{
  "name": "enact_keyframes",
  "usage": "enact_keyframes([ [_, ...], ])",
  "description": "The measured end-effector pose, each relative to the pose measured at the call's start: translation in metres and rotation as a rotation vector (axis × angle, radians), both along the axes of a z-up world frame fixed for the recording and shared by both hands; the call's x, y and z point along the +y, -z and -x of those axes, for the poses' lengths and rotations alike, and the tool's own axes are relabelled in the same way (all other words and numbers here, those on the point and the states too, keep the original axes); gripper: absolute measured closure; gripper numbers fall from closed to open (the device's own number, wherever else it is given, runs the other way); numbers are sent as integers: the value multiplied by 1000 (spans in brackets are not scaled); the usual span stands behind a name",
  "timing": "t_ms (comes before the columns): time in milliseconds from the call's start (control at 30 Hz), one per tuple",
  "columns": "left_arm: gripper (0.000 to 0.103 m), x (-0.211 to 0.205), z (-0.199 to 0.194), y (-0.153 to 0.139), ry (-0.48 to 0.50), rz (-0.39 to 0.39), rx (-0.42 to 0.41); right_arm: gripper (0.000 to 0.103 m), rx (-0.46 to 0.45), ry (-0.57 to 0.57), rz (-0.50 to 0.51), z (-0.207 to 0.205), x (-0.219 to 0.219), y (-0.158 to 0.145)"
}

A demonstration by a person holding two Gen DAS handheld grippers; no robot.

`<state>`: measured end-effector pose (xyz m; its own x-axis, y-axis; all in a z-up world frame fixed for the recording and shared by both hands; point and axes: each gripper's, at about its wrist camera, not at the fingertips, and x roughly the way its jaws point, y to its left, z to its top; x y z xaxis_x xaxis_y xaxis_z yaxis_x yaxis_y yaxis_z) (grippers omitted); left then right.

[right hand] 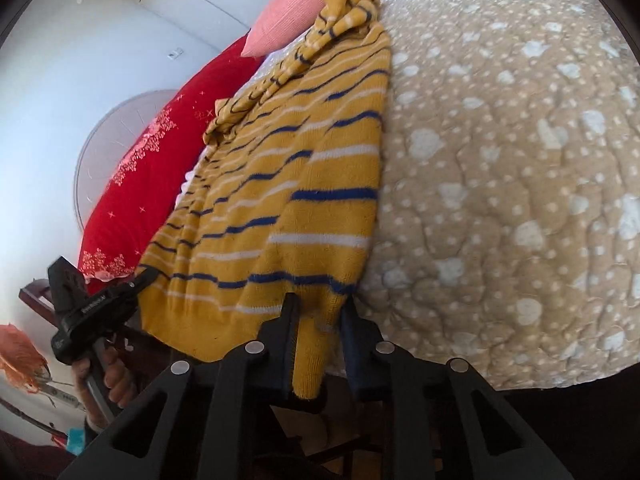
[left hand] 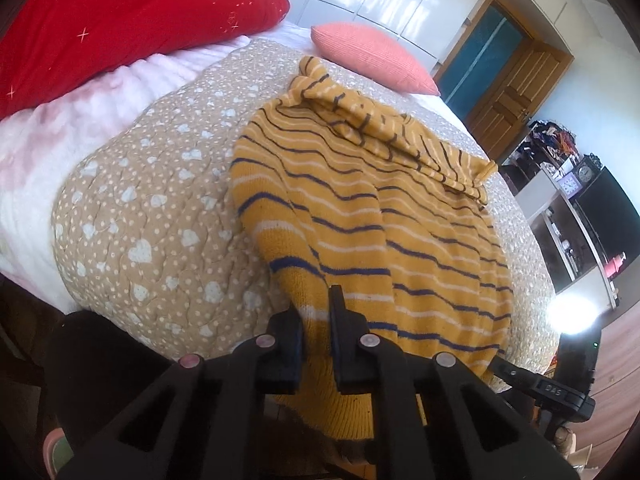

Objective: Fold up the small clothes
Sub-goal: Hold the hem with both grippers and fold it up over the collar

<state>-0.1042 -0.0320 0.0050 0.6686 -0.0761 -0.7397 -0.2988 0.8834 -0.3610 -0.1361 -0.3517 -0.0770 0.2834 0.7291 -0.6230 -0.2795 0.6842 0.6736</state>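
Sweater (left hand: 384, 216): mustard-yellow knit w/ thin navy + white stripes, ribbed plain-yellow hem. Lies spread on the bed, hem hanging over the near edge, body running back toward the pillows. Far end is bunched: a sleeve (left hand: 360, 120) folded across the top, stripes there running crosswise to the body's. Surface wavy, not flat.

Left tongs (left hand: 316, 312): narrow gap, both jaws either side of a fold of the hem at the sweater's one near corner; cloth sits between them, looks pinched. Right tongs (right hand: 320, 312): similar narrow gap, a hanging flap of hem between the jaws at the other near corner, gripped.

In right wrist view the left tongs (right hand: 148, 274) show from the side at the hem edge, held by a hand (right hand: 108, 376). Writing on its body is there but too blurred to read. In left wrist view the other tool's body at lower right bears small raised letters, approx. "DAS", not sure.

Bed cover (left hand: 160, 208): tan quilt w/ white dots + hearts. Beyond it a pink-white blanket (left hand: 60, 132), red pillow (left hand: 120, 12) w/ pink floral print at the far-left corner, coral pillow (left hand: 372, 56) near the sweater's far end. Wooden door (left hand: 516, 100) and a shelf w/ a clock (left hand: 585, 174) beyond the bed's right edge.
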Motion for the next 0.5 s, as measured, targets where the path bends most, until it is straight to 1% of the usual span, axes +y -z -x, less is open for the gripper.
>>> enact_keyframes([
  [33, 93, -1, -1, 1, 3, -3, 6, 79, 11, 6, -1, -1, 2, 3],
  [67, 93, -2, -2, 3, 7, -4, 10, 76, 26, 12, -20, -1, 2, 7],
  [100, 93, -2, -3, 5, 9, -6, 16, 74, 34, 17, -39, 0, 2, 9],
  [167, 93, 0, -4, 7, 17, 8, 25, 75, 33, -2, -30, 0, 5, 6],
  [200, 93, 2, -5, 7, 24, 40, 24, 83, 31, -16, -24, 0, 8, 2],
  [233, 93, 9, -6, 5, 36, 120, 11, 89, 25, -32, -30, 0, 9, -4],
  [267, 93, 16, -8, 3, 42, 180, -5, 93, 13, -52, -45, -1, 9, -14],
  [300, 93, 22, -12, -2, 44, 226, -24, 93, -8, -65, -54, -3, 10, -26],
  [333, 93, 30, -17, -9, 42, 252, -45, 93, -40, -76, -54, -7, 12, -39],
  [367, 93, 36, -26, -18, 42, 253, -69, 93, -91, -84, -48, -16, 15, -59],
  [400, 93, 40, -34, -25, 43, 244, -83, 93, -124, -86, -48, -22, 17, -71],
  [500, 93, 50, -74, -50, 39, 174, -134, 94, -241, -77, -38, -62, 30, -114],
])
